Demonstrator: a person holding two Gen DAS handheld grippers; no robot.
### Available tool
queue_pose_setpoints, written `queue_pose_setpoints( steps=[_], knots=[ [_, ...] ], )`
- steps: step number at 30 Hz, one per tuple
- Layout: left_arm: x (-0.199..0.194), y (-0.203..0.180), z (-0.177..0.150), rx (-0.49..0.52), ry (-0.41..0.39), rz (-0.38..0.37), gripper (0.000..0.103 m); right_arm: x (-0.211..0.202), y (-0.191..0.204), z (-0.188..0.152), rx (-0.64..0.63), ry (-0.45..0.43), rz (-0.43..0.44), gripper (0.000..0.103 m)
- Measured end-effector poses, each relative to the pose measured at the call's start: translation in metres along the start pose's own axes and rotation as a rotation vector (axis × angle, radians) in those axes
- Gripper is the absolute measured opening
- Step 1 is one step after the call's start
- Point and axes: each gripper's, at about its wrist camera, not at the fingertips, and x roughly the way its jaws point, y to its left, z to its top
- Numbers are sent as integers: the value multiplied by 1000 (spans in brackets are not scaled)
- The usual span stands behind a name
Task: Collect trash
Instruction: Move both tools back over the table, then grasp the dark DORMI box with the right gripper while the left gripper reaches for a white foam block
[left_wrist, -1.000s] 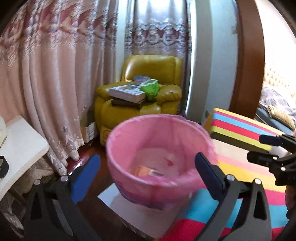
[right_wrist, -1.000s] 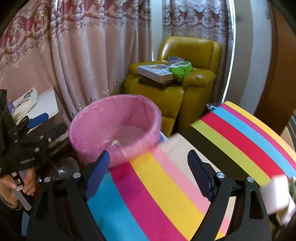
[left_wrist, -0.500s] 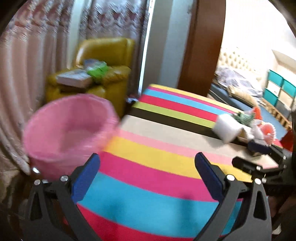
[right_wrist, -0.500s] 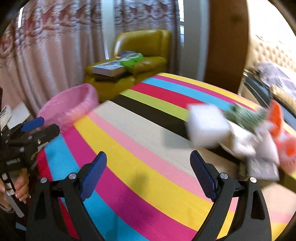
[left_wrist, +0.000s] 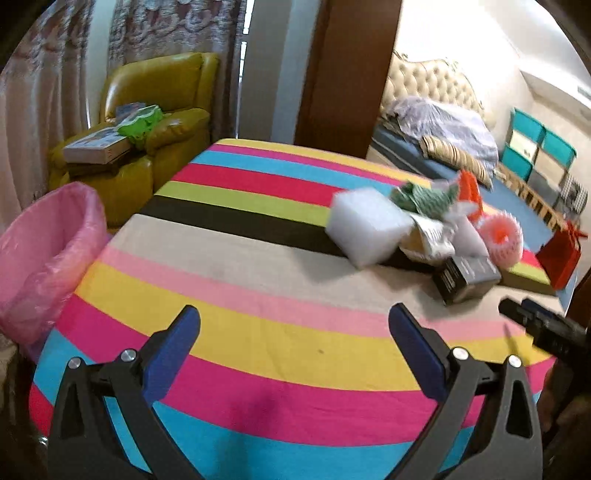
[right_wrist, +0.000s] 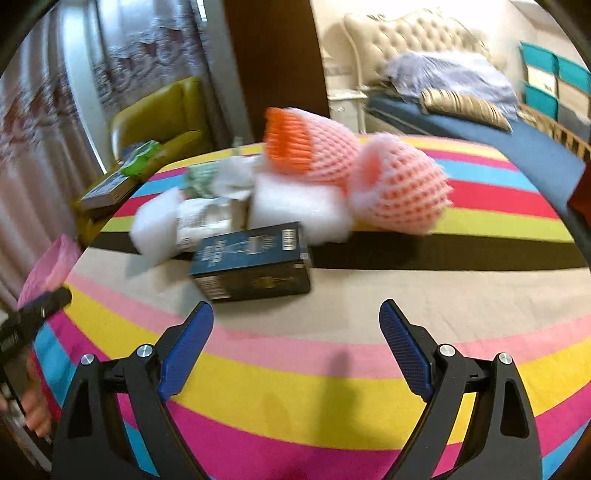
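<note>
Bright stripes cover the table (left_wrist: 258, 280), with bands of pink, yellow, blue, red, green and black. Behind it stand a yellow armchair (left_wrist: 162, 110) with books on it, long curtains and a bed (right_wrist: 461, 110).

The trash sits in a heap near the far right part of the table in the left wrist view. There is a white foam block (left_wrist: 365, 225), a dark blue box (right_wrist: 255, 262) lying flat at the front of the heap, and two pink foam fruit nets (right_wrist: 399, 192) (one has an orange end). Some crumpled white and green wrapping is mixed in, but it is too blurry to name.

A pink bin (left_wrist: 44, 258) with a pink bag in it stands beside the table on its left, well apart from the heap.

The left gripper (left_wrist: 295, 350) is spread wide with nothing between its blue pads. The right gripper (right_wrist: 295, 347) is spread wide too, empty, with the dark blue box just ahead of it.
</note>
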Motion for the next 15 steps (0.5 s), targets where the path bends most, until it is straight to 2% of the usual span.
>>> queue_pose_setpoints(
  steps=[6,8,11,15],
  knots=[
    [1,-5,-11,59,12,47,99,22,-2,19,-3,29,61,86],
    [1,0,-12,64,15,56,99,29,0,29,-19,39,127,86],
    [1,12,-11,40,20,72,99,37,9,47,-88,35,137,86],
    [-3,25,-11,1,26,55,99,51,17,62,-168,46,174,87]
  ],
)
